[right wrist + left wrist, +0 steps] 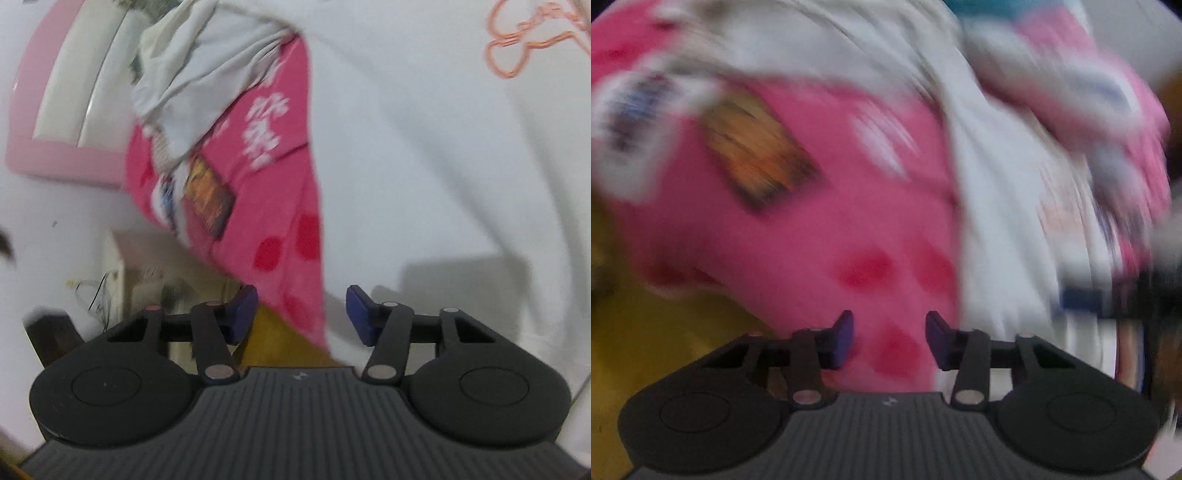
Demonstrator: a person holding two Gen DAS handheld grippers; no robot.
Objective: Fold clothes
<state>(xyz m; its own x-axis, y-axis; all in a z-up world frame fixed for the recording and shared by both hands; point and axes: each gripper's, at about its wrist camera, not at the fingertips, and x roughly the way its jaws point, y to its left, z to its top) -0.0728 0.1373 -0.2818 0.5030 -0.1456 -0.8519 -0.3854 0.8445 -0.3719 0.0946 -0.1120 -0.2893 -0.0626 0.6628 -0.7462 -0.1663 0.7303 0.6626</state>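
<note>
A pink garment [820, 206] with red dots and an orange picture patch fills the blurred left wrist view, lying beside a white garment [997, 206]. My left gripper [889, 339] is open, its blue pads hovering over the pink cloth's near edge with nothing between them. In the right wrist view the same pink garment [266, 177] hangs or drapes to the left, and a large white garment [424, 155] with an orange line print covers the right side. My right gripper [301, 314] is open at the edge where pink meets white, holding nothing.
A yellow surface [639, 347] shows under the clothes at lower left. A pink-framed white panel [62, 92] stands at far left of the right wrist view, with a pale cabinet [144, 266] and cables below it. More crumpled pink and white clothes [1108, 110] lie at upper right.
</note>
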